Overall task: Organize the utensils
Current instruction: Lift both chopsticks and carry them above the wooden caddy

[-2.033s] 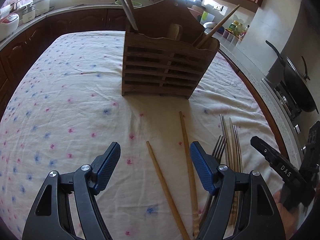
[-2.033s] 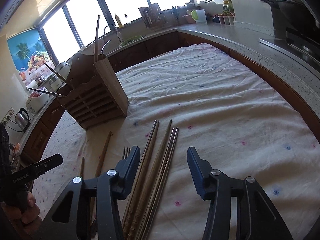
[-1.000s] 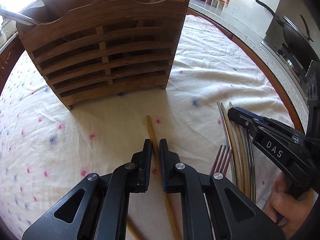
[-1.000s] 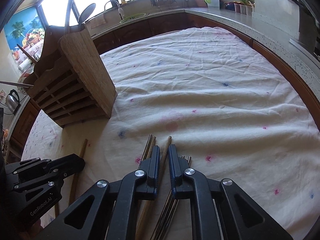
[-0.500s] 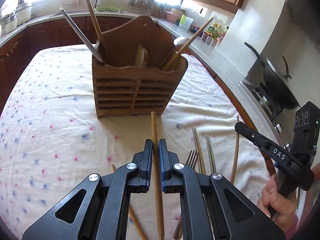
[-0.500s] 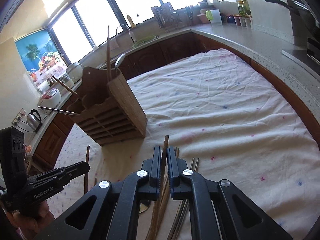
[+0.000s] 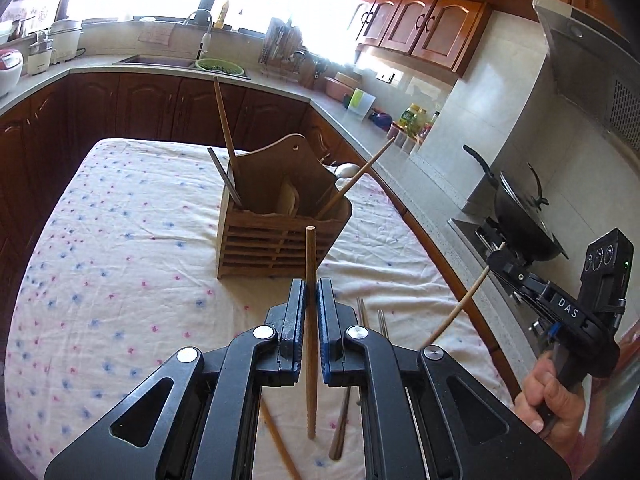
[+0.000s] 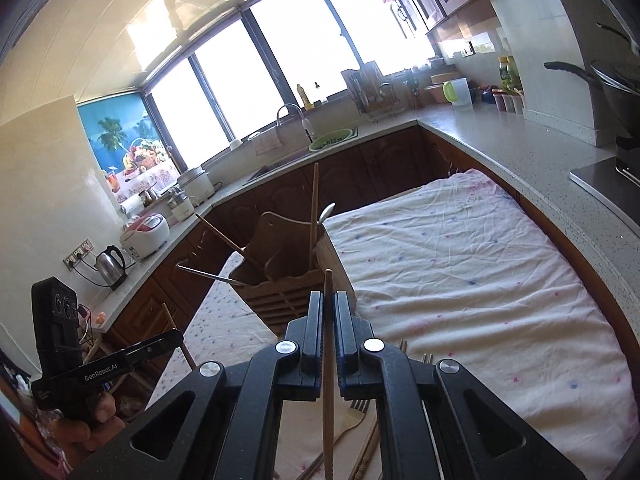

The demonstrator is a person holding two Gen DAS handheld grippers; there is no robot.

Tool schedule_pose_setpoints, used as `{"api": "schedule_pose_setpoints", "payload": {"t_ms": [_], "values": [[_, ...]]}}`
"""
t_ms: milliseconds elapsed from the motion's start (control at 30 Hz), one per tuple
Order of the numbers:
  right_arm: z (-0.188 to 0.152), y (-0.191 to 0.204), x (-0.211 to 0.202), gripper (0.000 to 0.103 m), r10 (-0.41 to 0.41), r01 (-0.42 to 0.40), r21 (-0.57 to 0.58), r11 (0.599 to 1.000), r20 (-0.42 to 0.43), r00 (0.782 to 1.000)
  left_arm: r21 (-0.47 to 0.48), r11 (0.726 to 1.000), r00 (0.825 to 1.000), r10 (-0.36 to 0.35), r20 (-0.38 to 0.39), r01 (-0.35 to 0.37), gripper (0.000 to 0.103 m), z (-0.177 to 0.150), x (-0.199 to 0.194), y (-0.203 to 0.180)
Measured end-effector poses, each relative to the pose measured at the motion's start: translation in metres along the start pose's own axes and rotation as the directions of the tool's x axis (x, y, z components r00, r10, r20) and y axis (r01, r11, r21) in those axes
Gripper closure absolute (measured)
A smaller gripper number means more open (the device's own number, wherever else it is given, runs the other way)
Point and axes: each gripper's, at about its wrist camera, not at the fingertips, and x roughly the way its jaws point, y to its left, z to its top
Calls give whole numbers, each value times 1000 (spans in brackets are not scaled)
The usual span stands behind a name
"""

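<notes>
Sunlit kitchen counters wrap around a bench (image 7: 100, 240) covered with a pale cloth dotted in pink and blue. Toward the far middle of that cloth stands a slatted wooden utensil holder (image 7: 276, 236) with a tall curved back. Several things already lean out of its top: a wooden chopstick and a flat metal piece on its left side, another wooden chopstick slanting out to the right, and a pale spoon showing behind it.

The left gripper (image 7: 311, 304) is raised above the near edge of the bench. Its fingers (image 7: 297, 308) are pressed almost together, pinching a brown wooden chopstick (image 7: 310, 264). The stick runs straight along the gripper, its blunt end poking out in front toward the holder and its thin end hanging back underneath.

The right gripper (image 8: 328, 316) sits to the right of it, also lifted off the cloth. Its fingers (image 8: 314, 320) are likewise pinched shut on a paler chopstick (image 8: 328, 292); seen from the left camera, that stick slants down and to the left from the fingertips. A hand (image 7: 552, 396) grips the right tool's handle at the far right edge.

Below the two grippers, on the near part of the cloth, the remaining utensils lie loose: a fork (image 8: 357, 408), a pair of metal chopsticks (image 7: 382, 320), and a few more wooden sticks, partly hidden by the gripper bodies.
</notes>
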Motion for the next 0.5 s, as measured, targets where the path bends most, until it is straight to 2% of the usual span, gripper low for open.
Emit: {"api": "schedule_pose_setpoints", "payload": {"t_ms": [500], "values": [[5,9,1,98,8,-7,-14,1000,19,1000,-8,1000,998,15,64,-15,98,5,-19,3]]}}
